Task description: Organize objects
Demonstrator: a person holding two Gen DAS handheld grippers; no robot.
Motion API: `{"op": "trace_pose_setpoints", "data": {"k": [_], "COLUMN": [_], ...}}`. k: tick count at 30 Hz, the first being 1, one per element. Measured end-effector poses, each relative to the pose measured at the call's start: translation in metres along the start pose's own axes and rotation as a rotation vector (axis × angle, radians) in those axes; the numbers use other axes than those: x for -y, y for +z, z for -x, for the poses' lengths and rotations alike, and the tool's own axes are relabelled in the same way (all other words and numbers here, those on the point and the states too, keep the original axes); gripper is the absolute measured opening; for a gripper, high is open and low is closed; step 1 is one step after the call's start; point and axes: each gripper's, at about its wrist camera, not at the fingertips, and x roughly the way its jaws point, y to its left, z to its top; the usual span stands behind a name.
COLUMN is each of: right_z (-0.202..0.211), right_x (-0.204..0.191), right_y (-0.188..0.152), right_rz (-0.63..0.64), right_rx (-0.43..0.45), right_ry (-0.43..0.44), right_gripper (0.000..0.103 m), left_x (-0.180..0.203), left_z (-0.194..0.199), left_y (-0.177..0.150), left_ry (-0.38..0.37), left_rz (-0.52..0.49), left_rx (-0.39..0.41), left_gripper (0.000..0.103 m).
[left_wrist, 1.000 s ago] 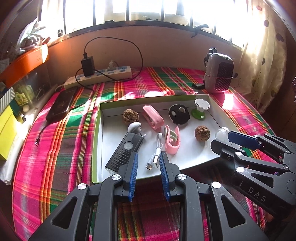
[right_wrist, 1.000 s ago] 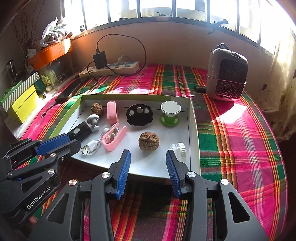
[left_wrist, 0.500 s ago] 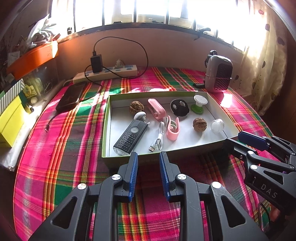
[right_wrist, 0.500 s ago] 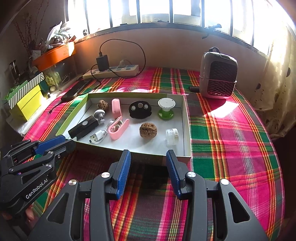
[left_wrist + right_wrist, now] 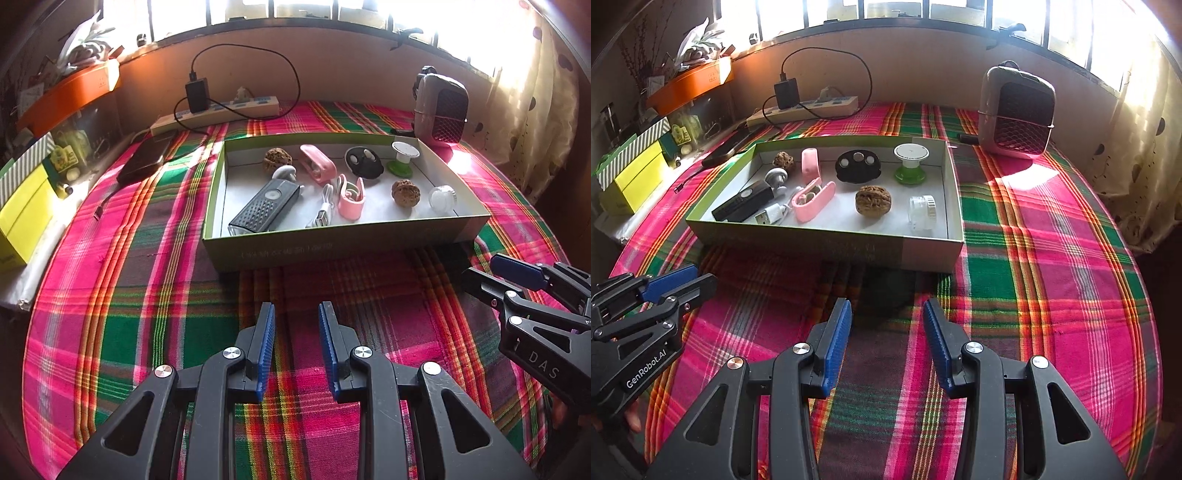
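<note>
Small things like the walnut (image 5: 873, 199) sit inside the green box (image 5: 827, 242), so I keep my left gripper (image 5: 296, 317) and right gripper (image 5: 886, 314), both empty and open, low in front of the box and reach in slowly.

Both wrist views toward box (image 5: 343, 240)

A box (image 5: 827, 240) sat on the tabletop (image 5: 1052, 258), holding small things. Along its far wall stood a walnut (image 5: 783, 160), a clip (image 5: 810, 164), a disc (image 5: 857, 166) and a spool (image 5: 911, 162). Nearer lay a torch (image 5: 744, 202), a cable plug (image 5: 772, 215), a second walnut (image 5: 873, 199) and, rightmost, a jar (image 5: 922, 212). Behind the box lay a power strip (image 5: 803, 109); behind and right stood a heater (image 5: 1015, 112).
</note>
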Motion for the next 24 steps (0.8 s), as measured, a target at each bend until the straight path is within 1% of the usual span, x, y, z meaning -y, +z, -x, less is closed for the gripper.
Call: {"op": "trace_pose_setpoints", "data": {"k": [7, 13, 14, 16, 19, 23, 24], "right_z": [-0.005, -0.003, -0.003, -0.003, -0.003, -0.002, -0.003], "right_x": [0.004, 0.005, 0.005, 0.007, 0.009, 0.009, 0.01], "right_y": [-0.008, -0.009, -0.01, -0.011, -0.011, -0.012, -0.013], "right_rz": [-0.012, -0.013, -0.012, -0.011, -0.017, -0.008, -0.01], "right_rx": [-0.035, -0.033, -0.031, -0.031, -0.03, -0.022, -0.02], "right_ry": [-0.024, -0.023, -0.023, -0.031, -0.028, -0.027, -0.029], "right_gripper": [0.042, 0.043, 0.044, 0.053, 0.056, 0.057, 0.059], "left_x": [0.006, 0.009, 0.009, 0.01, 0.014, 0.013, 0.013], "left_z": [-0.002, -0.002, -0.002, -0.002, -0.002, -0.003, -0.003], "left_y": [-0.007, -0.007, -0.007, -0.007, -0.008, -0.008, -0.008], "left_ry": [0.01, 0.027, 0.029, 0.041, 0.065, 0.065, 0.067], "left_rz": [-0.009, -0.007, -0.002, 0.009, 0.004, 0.042, 0.043], "left_rx": [-0.013, -0.006, -0.006, -0.003, 0.006, 0.008, 0.01], "left_gripper": [0.022, 0.023, 0.023, 0.023, 0.024, 0.024, 0.024]}}
